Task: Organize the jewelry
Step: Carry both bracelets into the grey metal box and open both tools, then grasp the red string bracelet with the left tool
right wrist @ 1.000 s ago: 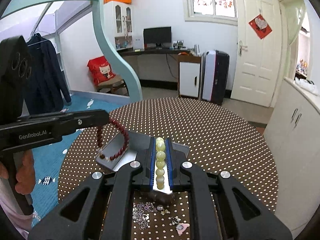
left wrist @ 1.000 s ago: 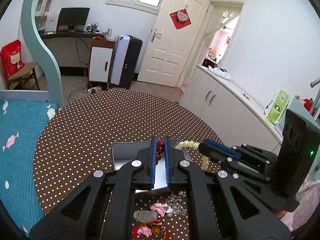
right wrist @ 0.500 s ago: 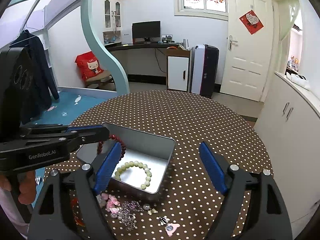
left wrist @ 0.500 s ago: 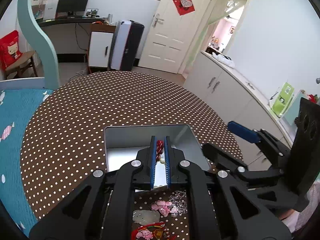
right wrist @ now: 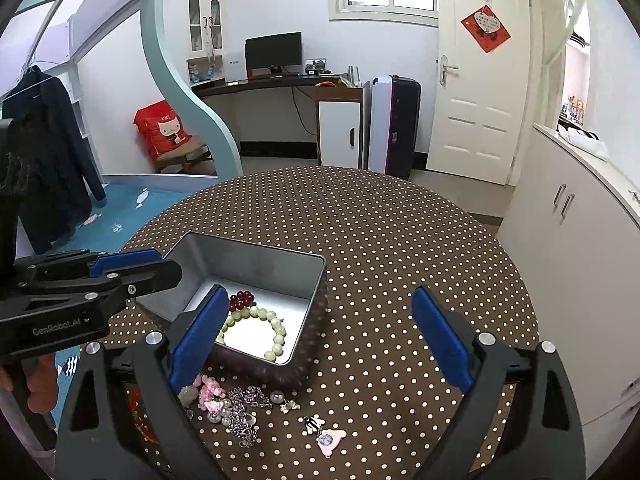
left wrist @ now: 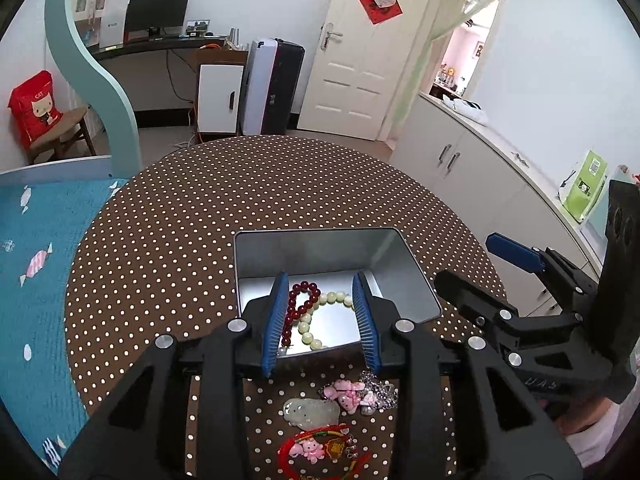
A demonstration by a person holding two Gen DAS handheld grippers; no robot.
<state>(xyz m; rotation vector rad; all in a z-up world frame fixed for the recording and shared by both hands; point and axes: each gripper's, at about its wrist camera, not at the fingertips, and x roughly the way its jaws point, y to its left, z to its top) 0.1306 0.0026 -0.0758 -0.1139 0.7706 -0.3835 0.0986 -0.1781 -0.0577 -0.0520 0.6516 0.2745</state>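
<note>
A round table (left wrist: pixel 200 240) in brown cloth with white dots fills the ground under both claws. On it, straight ahead of the left gripper (left wrist: pixel 322 316) and ahead-left of the right gripper (right wrist: pixel 316 336), sits an open metal tin (left wrist: pixel 320 248) with shiny walls. The right gripper is spread wide and holds nothing, its blue pads (right wrist: pixel 438 336) far apart, the left pad hanging over the tin's near-left corner. The left gripper is released too, parted to a moderate gap with nothing between the jaws, its tips over the tin's near edge; in the right wrist view it reaches in from the left, beside the tin's left wall.

Inside the tin lie two bracelets. The pale green bead bracelet (right wrist: pixel 256 332) rests as a loop on the floor, seen between the left gripper's tips. The dark red bead bracelet (left wrist: pixel 298 304) lies just beside it, touching or overlapping it, next to the left gripper's left pad.

Below the left gripper's tips, outside the tin on the cloth, is a loose cluster: a pale jade pendant (left wrist: pixel 310 412), a red cord bracelet (left wrist: pixel 320 446) with pink charms, pink charms (left wrist: pixel 346 392), and a silver chain (right wrist: pixel 246 412). Nearest the right gripper's centre lies a small pink bear-shaped charm (right wrist: pixel 330 438).
</note>
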